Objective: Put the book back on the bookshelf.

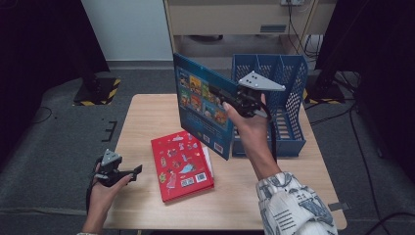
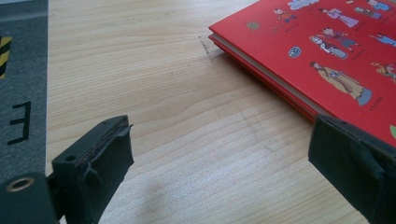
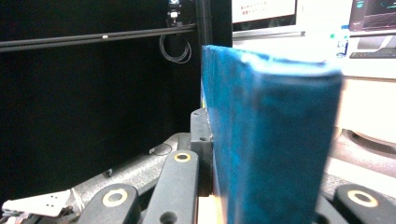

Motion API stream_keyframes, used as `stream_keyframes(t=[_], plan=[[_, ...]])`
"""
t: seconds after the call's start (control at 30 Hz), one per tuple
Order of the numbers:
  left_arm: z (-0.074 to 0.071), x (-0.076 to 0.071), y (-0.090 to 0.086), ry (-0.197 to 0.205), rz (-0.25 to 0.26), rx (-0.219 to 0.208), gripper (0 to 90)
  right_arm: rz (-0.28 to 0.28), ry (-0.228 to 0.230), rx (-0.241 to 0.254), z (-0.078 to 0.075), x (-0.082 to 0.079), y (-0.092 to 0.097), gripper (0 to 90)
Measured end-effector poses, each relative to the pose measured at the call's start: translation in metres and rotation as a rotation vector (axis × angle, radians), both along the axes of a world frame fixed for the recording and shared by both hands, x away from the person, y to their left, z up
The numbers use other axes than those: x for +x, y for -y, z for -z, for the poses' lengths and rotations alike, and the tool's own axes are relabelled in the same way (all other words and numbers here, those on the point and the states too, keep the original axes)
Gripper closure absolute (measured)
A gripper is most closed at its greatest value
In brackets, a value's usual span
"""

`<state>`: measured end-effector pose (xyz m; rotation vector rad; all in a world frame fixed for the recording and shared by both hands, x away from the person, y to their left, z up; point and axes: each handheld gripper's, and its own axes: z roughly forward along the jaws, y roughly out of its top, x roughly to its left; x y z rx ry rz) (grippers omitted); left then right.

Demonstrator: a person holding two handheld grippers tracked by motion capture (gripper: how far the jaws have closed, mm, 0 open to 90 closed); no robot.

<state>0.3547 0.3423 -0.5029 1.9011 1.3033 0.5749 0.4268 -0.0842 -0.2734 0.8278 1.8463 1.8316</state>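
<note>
At the table's [image 1: 147,105] near left corner the left gripper [image 1: 128,172] hangs just over the edge, its jaws spread wide with nothing between them; in the left gripper view they frame bare wood, with the floor's grey strip at the left border. Just to its right the red book [image 1: 182,165] lies flat, its near corner close to the table's front edge, and open wood stretches behind it to the far edge. Further right, the right gripper [image 1: 220,95] pinches the blue book [image 1: 201,105] and holds it upright in the air above the table's middle, beside the blue file rack [image 1: 274,98] that stands at the far right edge. The book hides the rack's left wall, and in the right gripper view its blurred cover masks the right-hand jaw.
</note>
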Motion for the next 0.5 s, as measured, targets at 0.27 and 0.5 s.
stream_keyframes(t=[0.27,0.5], plan=[[0.000,-0.001,-0.001,0.000,-0.004,0.001,5.5,0.047,-0.005,0.009,-0.012,-0.001,0.010,83.3],[0.001,0.000,-0.001,-0.001,-0.002,0.002,5.5,0.089,-0.009,0.012,-0.022,-0.004,0.025,83.3]])
